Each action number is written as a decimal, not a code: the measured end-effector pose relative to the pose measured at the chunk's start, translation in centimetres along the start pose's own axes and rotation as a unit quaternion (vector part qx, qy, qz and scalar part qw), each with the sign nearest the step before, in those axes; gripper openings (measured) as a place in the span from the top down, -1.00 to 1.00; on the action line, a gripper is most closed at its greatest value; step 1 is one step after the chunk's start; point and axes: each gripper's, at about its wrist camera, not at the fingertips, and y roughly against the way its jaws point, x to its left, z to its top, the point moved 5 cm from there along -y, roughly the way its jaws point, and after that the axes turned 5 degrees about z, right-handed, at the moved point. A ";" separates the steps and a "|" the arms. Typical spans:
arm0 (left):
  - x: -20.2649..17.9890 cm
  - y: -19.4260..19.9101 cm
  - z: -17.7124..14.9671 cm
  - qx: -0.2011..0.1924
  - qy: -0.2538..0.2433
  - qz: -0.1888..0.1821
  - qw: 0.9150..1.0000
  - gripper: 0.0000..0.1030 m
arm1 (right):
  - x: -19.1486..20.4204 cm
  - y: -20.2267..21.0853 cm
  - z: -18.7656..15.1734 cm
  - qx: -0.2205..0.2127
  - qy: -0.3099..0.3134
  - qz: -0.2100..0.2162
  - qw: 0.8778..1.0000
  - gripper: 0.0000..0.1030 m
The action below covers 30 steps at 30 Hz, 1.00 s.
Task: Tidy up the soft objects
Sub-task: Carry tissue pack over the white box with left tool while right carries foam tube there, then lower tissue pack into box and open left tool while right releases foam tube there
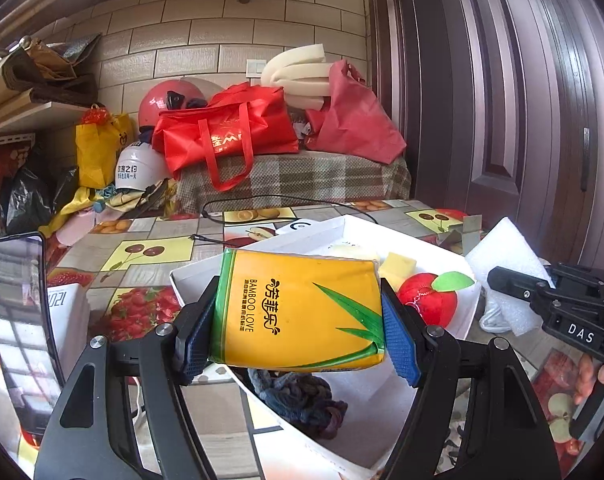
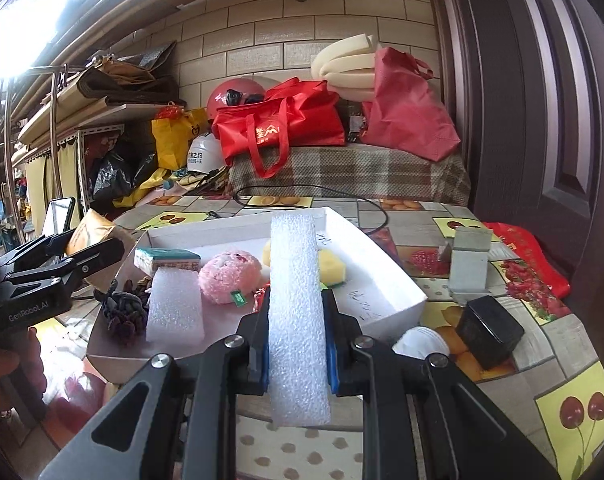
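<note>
My left gripper [image 1: 297,320]: jaws clamp tissue pack [image 1: 297,312] above white tray [image 1: 382,228]. My right gripper [image 2: 295,344]: jaws clamp foam strip [image 2: 295,300] over tray's near edge. Tray mid-tabletop [image 2: 562,344].

We see bare floor at the right end of the white tray [image 2: 398,304], open from above. Its left half is crowded by a foam block [image 2: 175,304], a pink plush [image 2: 227,276] and a tissue pack [image 2: 165,259]. Outside the right wall, a black box [image 2: 488,330] and grey block [image 2: 470,264] narrow the table [image 2: 542,344].
</note>
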 end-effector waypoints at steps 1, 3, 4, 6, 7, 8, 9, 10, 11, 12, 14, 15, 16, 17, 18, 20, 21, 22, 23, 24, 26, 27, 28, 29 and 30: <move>0.2 -0.4 0.1 0.002 0.002 0.001 1.000 -0.41 | 0.4 -0.6 0.2 0.002 0.003 0.008 1.000 0.63; 0.5 -1.3 0.4 0.007 0.003 -0.002 1.000 -0.41 | 1.1 -1.8 0.4 0.013 0.009 0.019 1.000 0.63; 0.5 -1.7 0.5 0.010 0.004 -0.004 1.000 -0.41 | 1.4 -2.5 0.5 0.021 0.010 0.029 0.999 0.63; 0.8 -2.6 0.5 0.023 0.010 -0.014 1.000 -0.41 | 2.0 -3.8 0.7 0.038 0.013 0.049 0.998 0.63; 0.9 -2.9 0.5 0.029 0.014 -0.015 0.999 -0.41 | 2.4 -4.4 0.7 0.048 0.018 0.062 0.997 0.63; 1.1 -3.1 0.5 0.033 0.019 -0.014 0.999 -0.41 | 2.7 -5.0 0.7 0.057 0.023 0.072 0.995 0.63; 1.2 -3.1 0.4 0.034 0.023 -0.015 0.999 -0.41 | 3.1 -5.5 0.6 0.065 0.028 0.077 0.994 0.63; 1.3 -3.1 0.5 0.033 0.025 -0.015 0.999 -0.41 | 3.5 -6.1 0.5 0.077 0.034 0.087 0.993 0.63; 1.3 -3.0 0.5 0.032 0.026 -0.015 0.999 -0.41 | 3.8 -6.6 0.4 0.086 0.040 0.089 0.992 0.63; 1.3 -3.0 0.5 0.030 0.026 -0.015 0.999 -0.41 | 4.1 -6.9 0.2 0.094 0.045 0.093 0.990 0.63; 1.1 -3.0 0.6 0.028 0.022 -0.015 0.999 -0.41 | 4.4 -7.7 -0.1 0.111 0.052 0.094 0.988 0.63; 1.0 -3.0 0.6 0.026 0.020 -0.015 0.999 -0.41 | 4.4 -8.0 -0.3 0.118 0.053 0.090 0.988 0.63; 1.0 -3.1 0.7 0.025 0.019 -0.015 0.999 -0.41 | 4.3 -8.2 -0.3 0.123 0.052 0.085 0.987 0.63; 1.0 -3.2 0.8 0.025 0.018 -0.015 0.999 -0.41 | 4.1 -8.4 -0.3 0.125 0.052 0.075 0.988 0.63; 1.0 -3.3 0.8 0.024 0.017 -0.014 0.999 -0.41 | 3.7 -8.6 -0.2 0.126 0.051 0.062 0.989 0.63; 1.1 -3.5 0.9 0.023 0.018 -0.014 0.999 -0.41 | 2.4 -9.2 -0.1 0.126 0.044 0.029 0.991 0.63; 1.1 -3.5 0.9 0.024 0.018 -0.014 0.999 -0.41 | 1.5 -9.5 0.1 0.125 0.036 0.013 0.991 0.63; 1.1 -3.5 1.0 0.024 0.020 -0.015 0.999 -0.41 | 0.6 -9.6 0.4 0.120 0.021 -0.001 0.993 0.63; 1.1 -3.5 1.0 0.023 0.020 -0.014 0.999 -0.41 | -0.2 -9.6 0.7 0.113 0.007 -0.012 0.994 0.63; 1.1 -3.5 1.0 0.023 0.021 -0.015 0.999 -0.41 | -0.8 -9.6 0.9 0.106 -0.007 -0.019 0.994 0.63; 1.1 -3.6 1.1 0.023 0.020 -0.014 0.999 -0.41 | -1.2 -9.3 1.1 0.094 -0.031 -0.010 0.995 0.63; 1.1 -3.6 1.1 0.022 0.018 -0.013 1.000 -0.41 | -1.0 -9.1 1.1 0.090 -0.041 -0.003 0.995 0.63; 1.1 -3.6 1.1 0.020 0.017 -0.012 1.000 -0.41 | -0.7 -9.1 1.2 0.088 -0.044 0.002 0.995 0.63; 1.1 -3.7 1.1 0.018 0.014 -0.011 1.000 -0.41 | -0.4 -9.0 1.2 0.086 -0.042 0.004 0.995 0.63; 1.0 -3.8 1.2 0.017 0.012 -0.010 1.000 -0.41 | -0.1 -9.2 1.4 0.083 -0.038 0.004 0.996 0.63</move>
